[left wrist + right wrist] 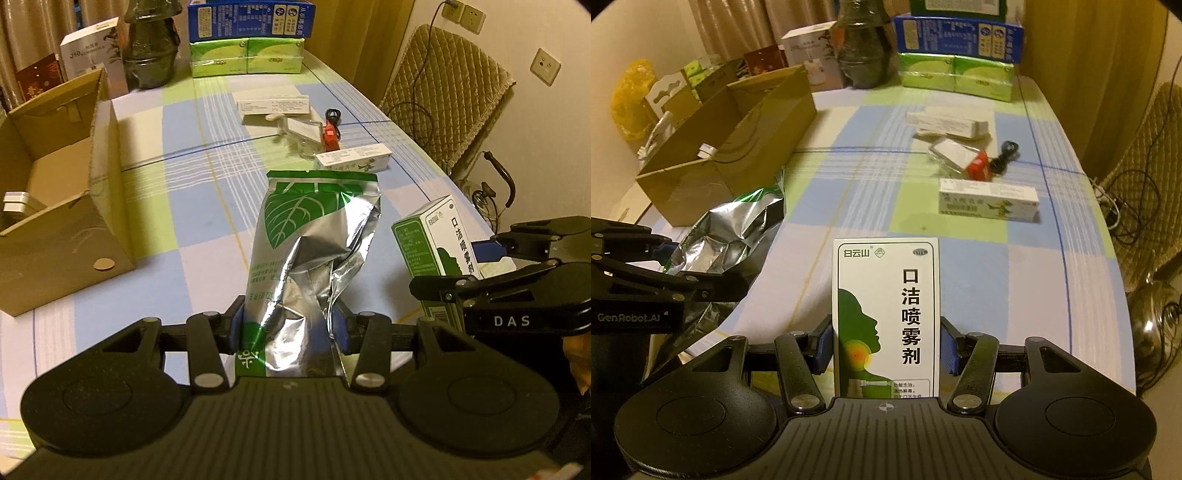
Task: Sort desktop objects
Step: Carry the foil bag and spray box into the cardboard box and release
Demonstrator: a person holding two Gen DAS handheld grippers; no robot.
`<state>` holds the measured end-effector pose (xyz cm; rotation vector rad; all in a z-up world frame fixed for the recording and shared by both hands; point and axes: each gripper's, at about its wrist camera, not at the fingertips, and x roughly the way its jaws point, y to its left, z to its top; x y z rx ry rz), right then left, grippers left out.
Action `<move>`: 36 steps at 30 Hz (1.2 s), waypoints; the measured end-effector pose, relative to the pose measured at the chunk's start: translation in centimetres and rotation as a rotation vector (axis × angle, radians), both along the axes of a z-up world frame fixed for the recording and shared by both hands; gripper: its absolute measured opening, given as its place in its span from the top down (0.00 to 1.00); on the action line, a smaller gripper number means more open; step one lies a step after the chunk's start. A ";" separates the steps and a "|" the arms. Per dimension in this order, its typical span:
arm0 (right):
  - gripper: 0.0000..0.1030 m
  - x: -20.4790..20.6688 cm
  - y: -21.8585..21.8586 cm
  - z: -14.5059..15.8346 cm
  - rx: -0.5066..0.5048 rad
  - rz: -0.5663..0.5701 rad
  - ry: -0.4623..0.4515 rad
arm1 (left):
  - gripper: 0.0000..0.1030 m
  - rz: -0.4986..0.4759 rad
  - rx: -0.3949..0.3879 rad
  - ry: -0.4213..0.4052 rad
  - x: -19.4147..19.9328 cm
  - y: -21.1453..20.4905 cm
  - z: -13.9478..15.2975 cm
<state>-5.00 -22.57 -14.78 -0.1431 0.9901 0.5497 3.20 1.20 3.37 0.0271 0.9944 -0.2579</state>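
Observation:
My left gripper (288,325) is shut on a crumpled silver-and-green foil pouch (314,236), held above the checked tablecloth; the pouch also shows at the left of the right wrist view (738,232). My right gripper (886,347) is shut on a white-and-green spray box (886,317), held upright; it also shows at the right of the left wrist view (432,236). An open cardboard box (62,206) stands on the table's left, also in the right wrist view (731,147). A white-green carton (988,199), a red item (979,166) and white boxes (949,123) lie further on.
Green tissue packs (956,75) under a blue box (960,35), a dark jar (862,51) and a white box (809,48) stand at the far end. A quilted chair (443,96) and cables are beyond the table's right edge.

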 end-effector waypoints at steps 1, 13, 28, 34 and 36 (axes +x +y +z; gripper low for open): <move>0.49 0.0 0.3 0.2 0.001 0.006 -0.004 | 0.60 0.005 0.001 -0.003 -0.1 0.2 0.2; 0.49 -0.4 4.2 2.1 0.016 0.082 -0.044 | 0.60 0.063 0.012 -0.044 -1.1 3.7 2.3; 0.49 0.0 8.8 3.8 0.027 0.164 -0.085 | 0.60 0.131 0.045 -0.076 -2.1 8.4 4.3; 0.49 0.2 10.7 4.5 0.029 0.198 -0.096 | 0.60 0.156 0.058 -0.091 -2.1 10.2 5.0; 0.49 0.3 11.5 4.6 0.027 0.213 -0.100 | 0.60 0.168 0.061 -0.094 -2.2 10.8 5.2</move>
